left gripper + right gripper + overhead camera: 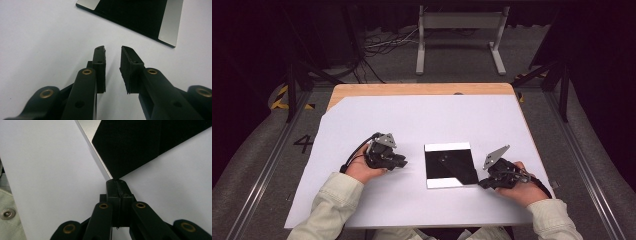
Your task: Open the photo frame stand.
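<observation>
Pinching the near right corner of the black sheet with my right gripper, I am seeing its jaws pressed together with the sheet's point caught between them, right at the edge of the silver square plate it is lying on. That plate is sitting on the white table cover, right of centre and near my side. My left gripper is hovering just left of the plate with its jaws parted and nothing between them. I am judging the sheet to be thin, light and limp, like paper or fabric, with 1 corner already cut or folded on a diagonal, so it is likely creasing easily; a corner is the sensible place to take it, and the opposite edge would suit the free claw. I am taking the plate beneath for something stiffer and smoother. Counting: 1 black sheet, 1 plate, 2 grippers.
</observation>
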### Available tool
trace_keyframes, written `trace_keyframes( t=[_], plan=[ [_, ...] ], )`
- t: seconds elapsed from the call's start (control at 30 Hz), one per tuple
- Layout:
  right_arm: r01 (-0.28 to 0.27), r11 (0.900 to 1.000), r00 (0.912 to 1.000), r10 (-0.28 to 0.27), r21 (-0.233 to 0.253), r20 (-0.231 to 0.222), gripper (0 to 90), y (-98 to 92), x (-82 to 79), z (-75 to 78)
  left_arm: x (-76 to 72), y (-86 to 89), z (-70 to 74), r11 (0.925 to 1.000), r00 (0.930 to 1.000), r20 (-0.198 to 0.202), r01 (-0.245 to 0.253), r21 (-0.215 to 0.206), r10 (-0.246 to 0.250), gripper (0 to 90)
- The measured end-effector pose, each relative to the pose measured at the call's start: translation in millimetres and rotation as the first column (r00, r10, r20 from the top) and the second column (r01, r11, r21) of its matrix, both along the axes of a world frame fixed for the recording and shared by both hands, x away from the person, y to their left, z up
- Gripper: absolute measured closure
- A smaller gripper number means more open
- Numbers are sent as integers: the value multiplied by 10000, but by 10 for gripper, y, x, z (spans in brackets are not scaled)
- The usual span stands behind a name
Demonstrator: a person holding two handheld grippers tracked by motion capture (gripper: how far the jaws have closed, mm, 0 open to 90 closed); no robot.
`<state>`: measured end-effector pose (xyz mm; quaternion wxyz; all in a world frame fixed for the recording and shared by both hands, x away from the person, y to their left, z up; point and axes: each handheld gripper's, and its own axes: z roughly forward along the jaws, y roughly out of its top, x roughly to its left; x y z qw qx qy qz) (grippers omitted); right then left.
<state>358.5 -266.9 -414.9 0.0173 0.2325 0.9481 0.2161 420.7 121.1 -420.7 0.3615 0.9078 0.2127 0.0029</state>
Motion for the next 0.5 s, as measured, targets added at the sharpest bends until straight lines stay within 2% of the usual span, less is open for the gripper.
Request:
trace_keyframes(
  t=[0.5],
  plan=[
    [73,9981,9992,-97,609,395,899,-50,-39,107,16,-32,-10,10000,9999,-54,94,16,-94,742]
  ],
)
